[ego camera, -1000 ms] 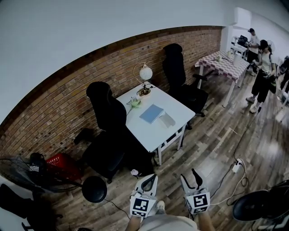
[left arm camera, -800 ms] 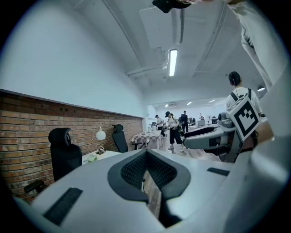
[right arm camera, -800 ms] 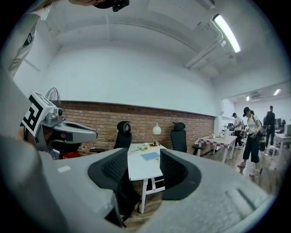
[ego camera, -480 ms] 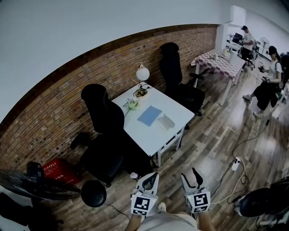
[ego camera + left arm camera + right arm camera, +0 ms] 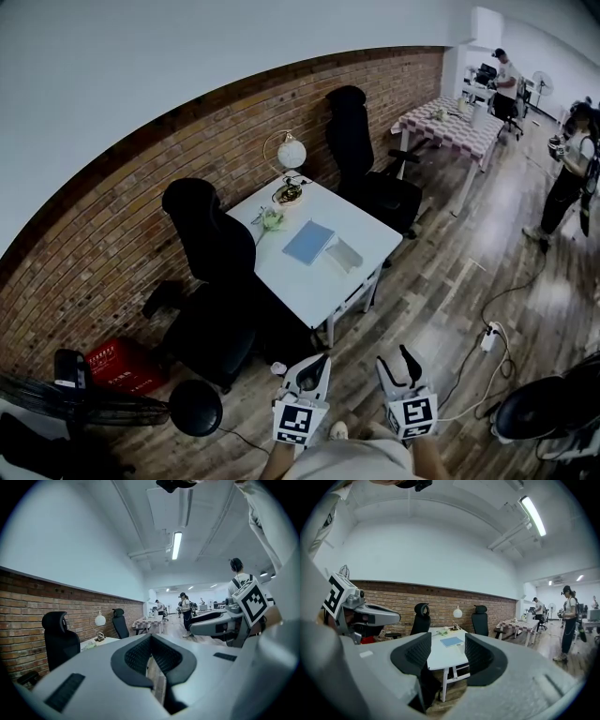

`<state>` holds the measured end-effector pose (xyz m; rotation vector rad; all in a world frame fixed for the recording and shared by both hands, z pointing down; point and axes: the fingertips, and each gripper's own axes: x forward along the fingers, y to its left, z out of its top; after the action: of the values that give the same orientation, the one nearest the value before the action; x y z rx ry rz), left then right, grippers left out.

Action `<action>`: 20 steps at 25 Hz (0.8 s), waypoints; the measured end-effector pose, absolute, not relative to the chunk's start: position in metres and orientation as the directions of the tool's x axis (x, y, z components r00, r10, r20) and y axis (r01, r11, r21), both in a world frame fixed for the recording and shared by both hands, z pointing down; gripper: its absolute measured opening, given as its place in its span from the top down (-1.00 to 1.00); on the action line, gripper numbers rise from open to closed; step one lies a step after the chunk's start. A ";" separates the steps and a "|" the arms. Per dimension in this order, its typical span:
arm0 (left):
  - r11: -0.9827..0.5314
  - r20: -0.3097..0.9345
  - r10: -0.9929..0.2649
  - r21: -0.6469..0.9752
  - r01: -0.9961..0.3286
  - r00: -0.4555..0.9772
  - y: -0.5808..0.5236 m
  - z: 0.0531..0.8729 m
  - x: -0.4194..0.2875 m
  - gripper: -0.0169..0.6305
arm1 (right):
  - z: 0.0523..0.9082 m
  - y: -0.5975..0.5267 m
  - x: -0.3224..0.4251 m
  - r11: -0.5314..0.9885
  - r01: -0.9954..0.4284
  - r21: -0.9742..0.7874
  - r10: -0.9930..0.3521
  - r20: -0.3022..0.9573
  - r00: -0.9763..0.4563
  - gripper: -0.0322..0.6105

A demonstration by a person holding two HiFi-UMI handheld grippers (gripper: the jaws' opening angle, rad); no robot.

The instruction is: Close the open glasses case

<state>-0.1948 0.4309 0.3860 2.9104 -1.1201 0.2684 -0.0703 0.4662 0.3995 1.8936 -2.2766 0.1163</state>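
Note:
A pale, flat case that may be the glasses case point(image 5: 343, 254) lies on the white table point(image 5: 361, 232), beside a blue book point(image 5: 309, 242); it is too small to tell whether it is open. Both grippers hang low near my body, far from the table. My left gripper point(image 5: 310, 368) has its fingers together and holds nothing; in the left gripper view its pads point(image 5: 136, 654) leave only a thin slit. My right gripper point(image 5: 395, 364) stands open and empty. In the right gripper view the table point(image 5: 440, 656) and blue book point(image 5: 451, 641) show between its jaws.
Two black office chairs point(image 5: 208, 234) point(image 5: 352, 131) stand by the table along the brick wall. A globe lamp point(image 5: 291, 152) and a small plant point(image 5: 271, 219) sit at the table's far end. A power strip with cable point(image 5: 487, 339) lies on the wooden floor. People stand at the far right point(image 5: 572, 159).
The head view has swung slightly, so the table sits a little lower left. The person at the right has moved further right. Both grippers keep their places and states.

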 end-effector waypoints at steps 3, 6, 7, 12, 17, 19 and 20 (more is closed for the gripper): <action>-0.748 0.158 -0.660 -0.052 -0.661 0.734 0.424 0.386 -0.191 0.94 | 0.400 0.462 -0.066 0.174 -0.983 0.055 -0.969 0.189 -0.161 0.19; -0.756 0.155 -0.651 -0.054 -0.652 0.743 0.419 0.386 -0.183 0.94 | 0.402 0.459 -0.058 0.156 -0.986 0.053 -0.971 0.190 -0.143 0.19; -0.759 0.155 -0.649 -0.055 -0.649 0.745 0.418 0.386 -0.181 0.94 | 0.402 0.458 -0.056 0.148 -0.988 0.050 -0.972 0.191 -0.136 0.19; -0.764 0.156 -0.643 -0.058 -0.643 0.750 0.408 0.389 -0.172 0.94 | 0.406 0.449 -0.047 0.142 -0.989 0.047 -0.973 0.191 -0.131 0.20; -0.763 0.160 -0.644 -0.057 -0.644 0.748 0.392 0.391 -0.165 0.94 | 0.410 0.434 -0.041 0.138 -0.990 0.040 -0.970 0.205 -0.127 0.19; -0.761 0.163 -0.645 -0.056 -0.646 0.746 0.385 0.393 -0.163 0.94 | 0.413 0.426 -0.038 0.131 -0.991 0.034 -0.971 0.205 -0.121 0.19; -0.760 0.165 -0.646 -0.055 -0.647 0.745 0.381 0.394 -0.162 0.94 | 0.414 0.422 -0.036 0.129 -0.991 0.032 -0.971 0.205 -0.120 0.20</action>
<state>-0.1615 0.3812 0.3940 2.9292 -1.0859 0.2729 -0.0355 0.4220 0.4138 1.9577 -2.2215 0.1674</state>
